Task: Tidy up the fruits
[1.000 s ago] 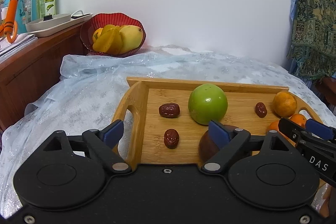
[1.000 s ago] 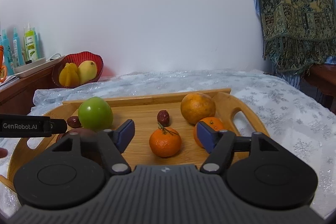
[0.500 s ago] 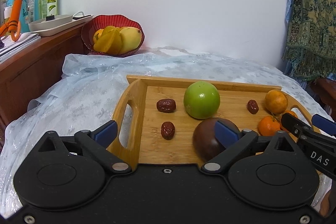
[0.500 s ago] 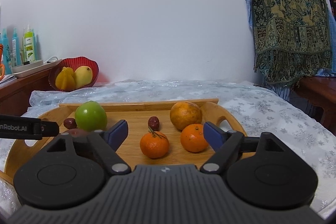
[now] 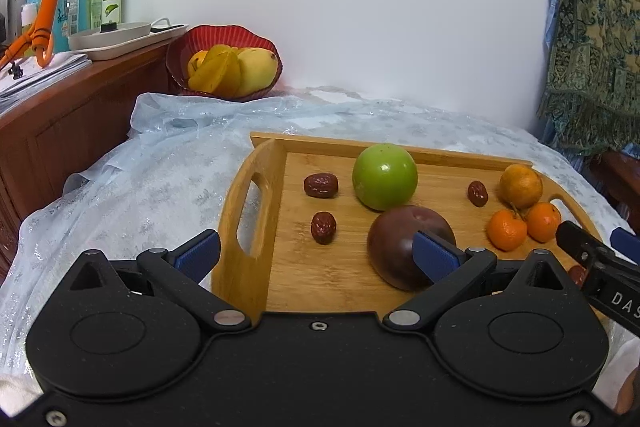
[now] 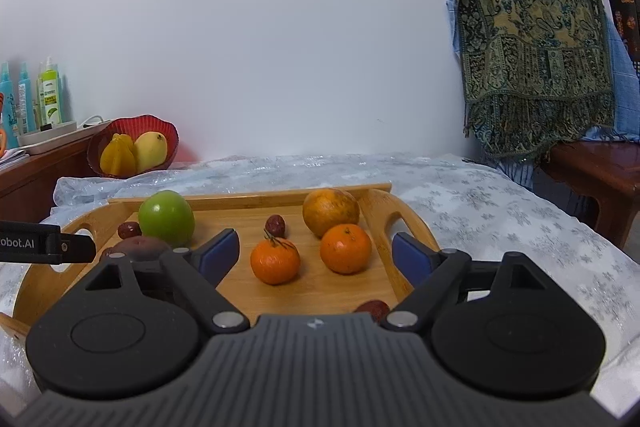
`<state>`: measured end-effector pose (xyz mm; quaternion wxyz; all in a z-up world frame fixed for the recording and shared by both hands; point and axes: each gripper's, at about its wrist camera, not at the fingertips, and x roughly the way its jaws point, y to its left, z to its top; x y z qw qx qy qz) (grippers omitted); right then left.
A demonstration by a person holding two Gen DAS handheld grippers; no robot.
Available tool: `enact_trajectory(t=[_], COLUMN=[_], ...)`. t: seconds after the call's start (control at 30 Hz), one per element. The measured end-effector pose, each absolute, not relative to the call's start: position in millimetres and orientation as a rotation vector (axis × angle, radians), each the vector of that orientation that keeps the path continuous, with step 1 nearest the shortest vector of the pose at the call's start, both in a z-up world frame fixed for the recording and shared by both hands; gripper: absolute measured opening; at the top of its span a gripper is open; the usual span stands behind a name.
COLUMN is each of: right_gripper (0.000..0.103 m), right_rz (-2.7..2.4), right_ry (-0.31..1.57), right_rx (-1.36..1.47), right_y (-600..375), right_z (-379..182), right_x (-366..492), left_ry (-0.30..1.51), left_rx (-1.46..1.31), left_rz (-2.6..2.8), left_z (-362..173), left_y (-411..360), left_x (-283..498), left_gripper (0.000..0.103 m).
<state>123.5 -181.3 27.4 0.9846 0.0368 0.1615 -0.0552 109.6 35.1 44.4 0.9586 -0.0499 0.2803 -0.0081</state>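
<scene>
soft even indoor light, faint shadows, sharp focus, fisheye bending and dark corners

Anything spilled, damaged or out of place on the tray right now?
Nothing stands out. The green apple, dark purple fruit, oranges and red dates sit loose on the wooden tray, intact, none spilled onto the cloth.

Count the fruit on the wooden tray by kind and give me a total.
Green apple: 1
Dark purple fruit: 1
Red dates: 4
Orange citrus fruits: 3
Total: 9
</scene>
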Motion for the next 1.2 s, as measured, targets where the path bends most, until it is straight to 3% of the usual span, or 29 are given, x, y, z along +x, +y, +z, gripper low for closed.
enact_trajectory(t=[1.2], right_gripper=[0.099], right_rz=[-0.123], right_ry=[0.418], right_rx=[0.063], right_y=[-177], right_z=[-4], right_x=[68], left_ry=[0.592], left_rx=[-0.032], left_rz=[-0.082], left_z=[17], left_y=[19], left_x=[39], left_gripper=[0.102])
